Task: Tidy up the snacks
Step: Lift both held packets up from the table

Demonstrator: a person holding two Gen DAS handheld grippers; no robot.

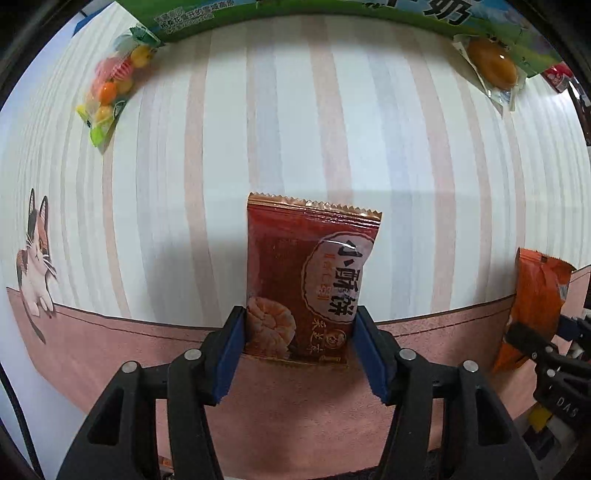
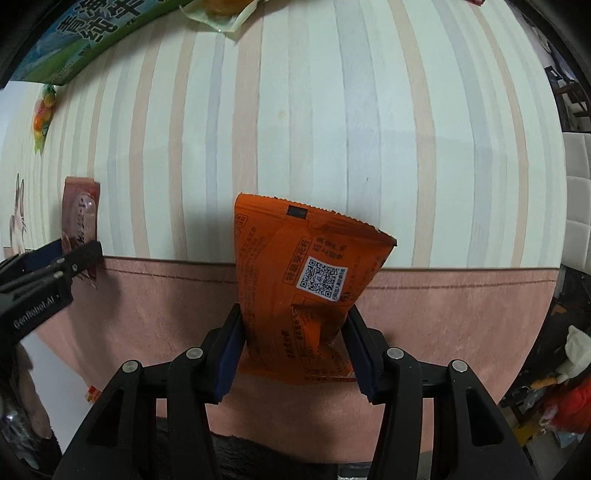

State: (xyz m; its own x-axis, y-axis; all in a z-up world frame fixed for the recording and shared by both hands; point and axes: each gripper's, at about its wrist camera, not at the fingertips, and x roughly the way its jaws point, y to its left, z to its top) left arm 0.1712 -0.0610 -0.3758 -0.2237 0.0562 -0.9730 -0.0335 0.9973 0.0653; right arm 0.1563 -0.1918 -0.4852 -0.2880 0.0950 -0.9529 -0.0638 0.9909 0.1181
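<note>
My left gripper [image 1: 299, 332] is shut on a dark red pastry packet [image 1: 306, 273] and holds it above the striped tablecloth. My right gripper [image 2: 293, 332] is shut on an orange snack packet [image 2: 299, 280] with a QR code, crumpled between the pads. Each gripper shows in the other view: the right one with the orange packet [image 1: 535, 295] at the right edge, the left one with the red packet [image 2: 79, 221] at the left edge.
A bag of coloured candies [image 1: 110, 85] lies at the far left. A wrapped golden bun [image 1: 493, 66] lies at the far right, against a green and blue milk carton box [image 1: 295, 7]. The cloth's pink border [image 1: 295, 406] runs along the near edge.
</note>
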